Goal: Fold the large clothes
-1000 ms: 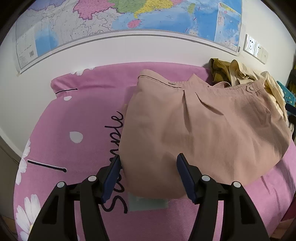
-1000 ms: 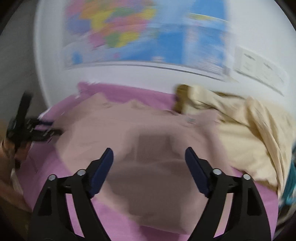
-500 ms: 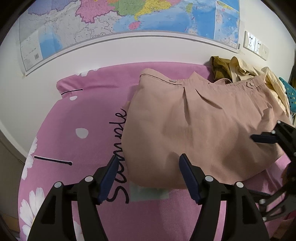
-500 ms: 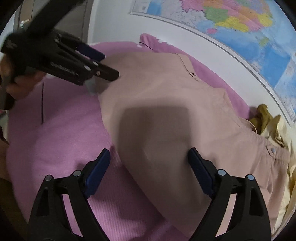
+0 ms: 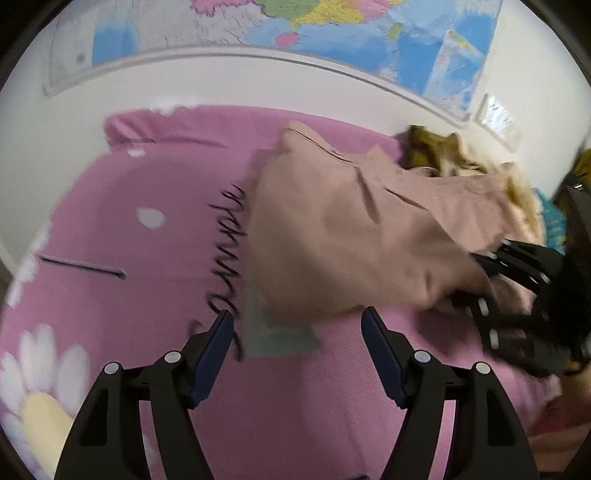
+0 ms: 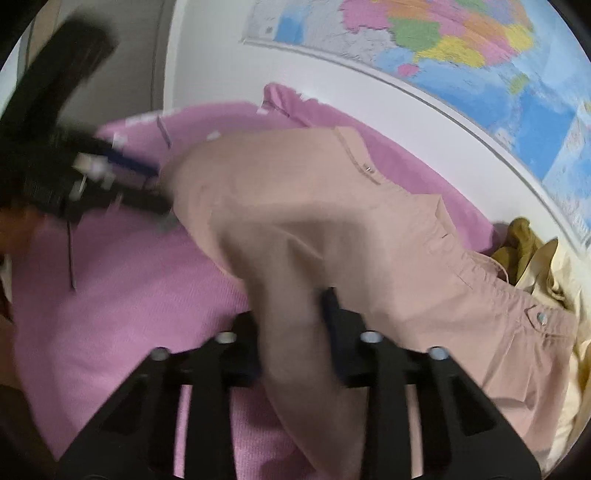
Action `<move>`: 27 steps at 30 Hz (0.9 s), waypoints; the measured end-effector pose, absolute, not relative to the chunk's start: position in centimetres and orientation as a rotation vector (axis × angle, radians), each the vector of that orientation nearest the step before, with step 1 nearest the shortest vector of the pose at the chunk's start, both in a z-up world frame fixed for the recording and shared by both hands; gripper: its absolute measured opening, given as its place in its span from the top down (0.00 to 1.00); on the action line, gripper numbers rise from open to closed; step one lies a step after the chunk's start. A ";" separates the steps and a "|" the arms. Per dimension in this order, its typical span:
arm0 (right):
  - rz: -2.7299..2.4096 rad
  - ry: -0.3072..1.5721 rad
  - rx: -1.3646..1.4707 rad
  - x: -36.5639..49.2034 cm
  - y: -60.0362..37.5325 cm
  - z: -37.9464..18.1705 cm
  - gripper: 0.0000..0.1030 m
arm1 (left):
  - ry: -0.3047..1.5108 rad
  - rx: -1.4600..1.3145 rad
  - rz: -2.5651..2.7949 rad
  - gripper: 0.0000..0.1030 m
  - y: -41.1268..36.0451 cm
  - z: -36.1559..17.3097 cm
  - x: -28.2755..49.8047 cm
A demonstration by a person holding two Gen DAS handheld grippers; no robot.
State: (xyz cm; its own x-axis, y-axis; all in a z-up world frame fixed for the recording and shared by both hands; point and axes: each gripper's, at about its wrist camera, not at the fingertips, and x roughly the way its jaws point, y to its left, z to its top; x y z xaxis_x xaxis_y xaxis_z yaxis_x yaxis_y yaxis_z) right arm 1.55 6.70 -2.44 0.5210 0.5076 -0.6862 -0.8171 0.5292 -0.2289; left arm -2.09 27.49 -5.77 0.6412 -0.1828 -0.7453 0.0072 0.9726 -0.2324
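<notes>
A dusty-pink cotton garment with a buttoned waistband lies spread on a pink bed cover printed with white daisies and black script, its waistband toward the white wall that carries a coloured map.

The left tongs hover low over the cover just short of the garment's near hem. Their jaws stand wide and are opening; between them lie only the bare cover and a pale green label that peeks from under the hem. No cloth is between the pads.

The right tongs are at the garment's other side, jaws closing, with a raised ridge of the pink fabric between the two dark pads, which press on it from either side. In the left wrist view these tongs bite the garment's right-hand edge.

Beyond the waistband, near the wall, lies a heap of olive and cream clothes, touching the pink garment.
</notes>
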 end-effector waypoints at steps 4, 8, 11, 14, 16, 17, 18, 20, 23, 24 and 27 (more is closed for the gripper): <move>0.867 0.631 -0.432 3.4 5.6 -0.6 0.80 | 0.906 -0.300 -0.249 0.33 26.1 -7.1 -2.4; 0.873 0.637 -0.424 3.5 5.4 -0.3 0.79 | 0.904 -0.430 -0.356 0.32 24.9 -7.6 -1.2; 0.882 0.654 -0.438 2.9 5.6 -1.0 0.76 | 0.874 -0.587 -0.406 0.23 25.2 -7.9 0.4; 0.890 0.679 -0.420 2.8 5.6 -1.6 0.72 | 0.865 -0.749 -0.409 0.23 26.2 -8.9 1.7; 0.895 0.691 -0.400 2.8 5.4 -1.8 0.68 | 0.829 -0.822 -0.431 0.23 26.6 -9.0 2.0; 0.900 0.701 -0.388 2.9 5.3 -1.9 0.66 | 0.825 -0.847 -0.440 0.22 26.8 -9.0 2.2; 0.900 0.707 -0.378 2.9 5.2 -1.9 0.64 | 0.824 -0.871 -0.448 0.22 26.8 -9.1 2.5; 0.911 0.726 -0.351 2.9 4.7 -1.8 0.58 | 0.822 -0.893 -0.446 0.22 26.7 -9.1 3.3; 0.943 0.752 -0.266 2.3 2.9 -1.2 0.50 | 0.843 -0.858 -0.420 0.26 25.8 -9.0 4.1; 0.962 0.765 -0.219 2.2 1.8 -0.9 0.49 | 0.860 -0.825 -0.399 0.28 25.5 -9.0 4.3; 0.989 0.825 0.012 1.6 -3.8 -0.4 0.37 | 0.910 -0.717 -0.344 0.34 23.9 -9.0 5.5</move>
State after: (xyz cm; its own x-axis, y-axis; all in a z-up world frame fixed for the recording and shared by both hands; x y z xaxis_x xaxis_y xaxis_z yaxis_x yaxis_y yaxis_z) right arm 1.63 -3.78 -0.37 0.2789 0.7416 -0.6101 -0.7332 0.5747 0.3635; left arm 5.50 23.89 -9.00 0.5818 -0.5548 -0.5947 -0.0217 0.7203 -0.6933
